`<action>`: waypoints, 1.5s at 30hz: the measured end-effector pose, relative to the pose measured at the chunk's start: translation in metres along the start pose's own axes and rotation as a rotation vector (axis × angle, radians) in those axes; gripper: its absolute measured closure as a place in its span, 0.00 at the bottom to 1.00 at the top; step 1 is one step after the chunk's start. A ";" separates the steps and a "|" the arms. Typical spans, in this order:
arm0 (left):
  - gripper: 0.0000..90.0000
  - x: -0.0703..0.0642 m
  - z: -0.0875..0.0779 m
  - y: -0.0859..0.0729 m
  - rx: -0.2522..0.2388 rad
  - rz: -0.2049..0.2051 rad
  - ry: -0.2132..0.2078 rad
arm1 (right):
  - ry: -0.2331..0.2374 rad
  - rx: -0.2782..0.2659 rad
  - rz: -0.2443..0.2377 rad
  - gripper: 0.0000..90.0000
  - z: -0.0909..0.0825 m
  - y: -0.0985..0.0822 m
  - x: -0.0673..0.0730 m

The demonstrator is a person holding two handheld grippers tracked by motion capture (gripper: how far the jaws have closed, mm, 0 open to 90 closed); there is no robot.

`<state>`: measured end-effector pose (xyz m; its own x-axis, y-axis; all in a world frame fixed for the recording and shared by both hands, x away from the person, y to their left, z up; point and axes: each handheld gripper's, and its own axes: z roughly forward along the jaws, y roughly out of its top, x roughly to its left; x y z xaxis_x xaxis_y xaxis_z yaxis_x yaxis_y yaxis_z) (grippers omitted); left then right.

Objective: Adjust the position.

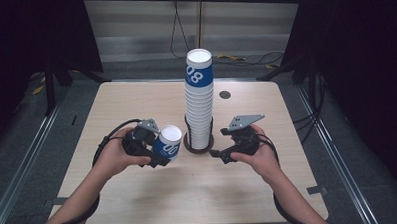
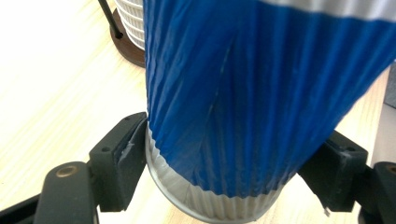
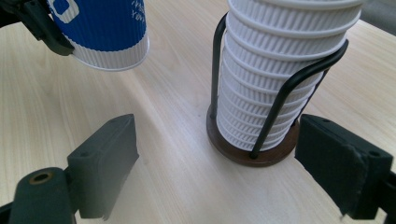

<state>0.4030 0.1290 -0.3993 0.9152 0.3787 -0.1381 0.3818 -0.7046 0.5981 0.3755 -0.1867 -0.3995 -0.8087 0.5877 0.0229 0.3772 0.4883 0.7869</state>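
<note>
Cup (image 1: 167,143) clamped near its base in left gripper (image 1: 155,154), held tilted just left of the cup stack (image 1: 199,99) at table (image 1: 139,194) centre; right gripper (image 1: 223,155) jaws apart, empty.

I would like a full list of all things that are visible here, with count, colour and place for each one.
single cup: one, blue and white, held tilted above the table, left of the stack
cup stack: one tall stack, white ribbed with a blue top cup, table centre
holder: one, brown round base with black wire uprights, around the bottom of the stack
table: one, light wood
round black spot: one, on the table, right of the stack
cables: several, on the floor behind the table
left gripper: black, closed on the single cup
right gripper: black, open, facing the holder
</note>
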 end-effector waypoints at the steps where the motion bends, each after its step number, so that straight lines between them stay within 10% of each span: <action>1: 0.25 0.001 0.000 0.001 0.024 0.015 -0.005 | 0.002 0.000 -0.001 0.14 0.000 0.000 0.000; 8: 0.25 -0.001 0.003 0.005 0.041 -0.016 -0.009 | 0.024 0.007 -0.008 0.14 0.001 -0.003 0.001; 29: 0.25 -0.011 0.016 0.019 0.198 0.103 -0.012 | 0.069 0.024 -0.039 0.14 0.001 -0.003 0.004; 45: 0.26 -0.019 0.022 0.029 0.273 0.112 0.005 | 0.109 0.031 -0.058 0.14 0.005 -0.004 0.007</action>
<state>0.4000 0.0881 -0.3972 0.9532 0.2920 -0.0785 0.2997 -0.8775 0.3743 0.3703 -0.1813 -0.4050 -0.8731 0.4854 0.0460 0.3408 0.5400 0.7696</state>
